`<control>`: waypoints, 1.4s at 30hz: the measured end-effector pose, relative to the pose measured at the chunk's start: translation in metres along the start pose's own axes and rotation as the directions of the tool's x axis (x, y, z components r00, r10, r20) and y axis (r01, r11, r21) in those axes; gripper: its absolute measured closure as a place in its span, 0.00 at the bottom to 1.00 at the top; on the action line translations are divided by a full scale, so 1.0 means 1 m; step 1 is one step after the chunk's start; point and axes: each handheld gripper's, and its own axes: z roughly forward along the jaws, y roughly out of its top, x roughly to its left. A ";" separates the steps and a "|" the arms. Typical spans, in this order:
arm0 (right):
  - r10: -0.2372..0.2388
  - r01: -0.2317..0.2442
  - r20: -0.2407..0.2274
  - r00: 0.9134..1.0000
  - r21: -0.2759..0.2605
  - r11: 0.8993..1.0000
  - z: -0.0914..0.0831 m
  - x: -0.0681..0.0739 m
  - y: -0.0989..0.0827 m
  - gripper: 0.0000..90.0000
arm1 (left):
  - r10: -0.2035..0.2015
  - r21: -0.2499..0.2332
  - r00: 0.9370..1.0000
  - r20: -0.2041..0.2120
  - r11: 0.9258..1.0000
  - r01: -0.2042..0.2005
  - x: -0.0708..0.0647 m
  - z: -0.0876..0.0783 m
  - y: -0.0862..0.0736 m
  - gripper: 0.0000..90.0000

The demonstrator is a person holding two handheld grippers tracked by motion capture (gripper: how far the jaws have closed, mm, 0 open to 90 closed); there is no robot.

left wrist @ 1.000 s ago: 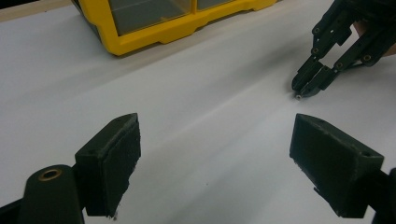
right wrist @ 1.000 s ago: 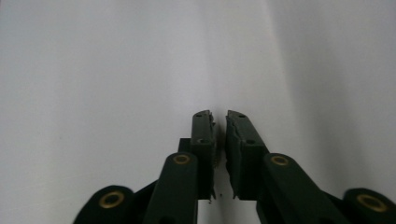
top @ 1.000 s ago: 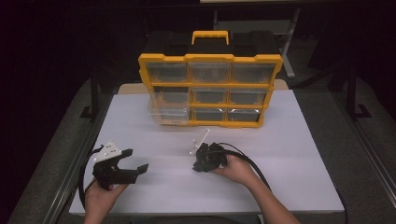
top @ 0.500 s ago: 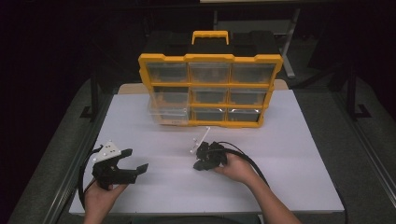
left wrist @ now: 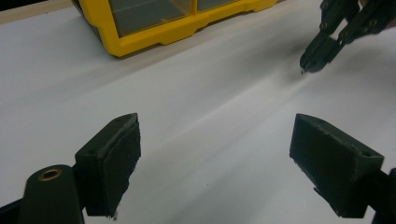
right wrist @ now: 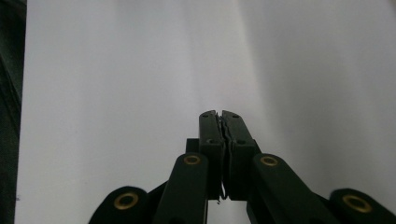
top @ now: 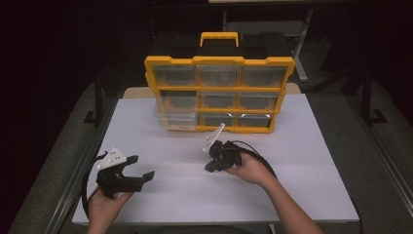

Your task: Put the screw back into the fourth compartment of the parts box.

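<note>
2 grippers sit low over the white table (top: 302,161). At about 7 o'clock on the table, the left gripper (top: 138,174) is held in the person's left hand (top: 104,207) with its jaws spread wide around bare tabletop. Near the centre, the right gripper (top: 210,167) is held in the right hand (top: 252,169) with its jaws pressed together, nothing visible between them. At 12 o'clock stands a yellow-framed organizer (top: 219,92) with 9 clear drawers and a yellow handle; its lower left drawer (top: 176,118) juts forward.

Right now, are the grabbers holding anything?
No. The left gripper is open with nothing between its jaws, and the right gripper is shut on nothing.
</note>
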 end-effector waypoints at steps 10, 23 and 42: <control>0.015 -0.014 0.011 1.000 -0.055 0.998 -0.042 -0.012 0.016 0.96 | -0.019 -0.007 1.000 0.001 1.000 0.019 -0.001 0.001 0.000 0.18; 0.028 -0.023 0.043 0.999 -0.095 0.995 -0.089 -0.025 0.039 0.96 | -0.022 -0.010 1.000 0.001 1.000 0.022 -0.001 0.000 0.000 0.18; 0.018 -0.002 0.104 0.994 -0.154 0.988 -0.150 -0.037 0.089 0.96 | -0.016 -0.007 1.000 0.001 1.000 0.016 0.001 -0.001 0.000 0.18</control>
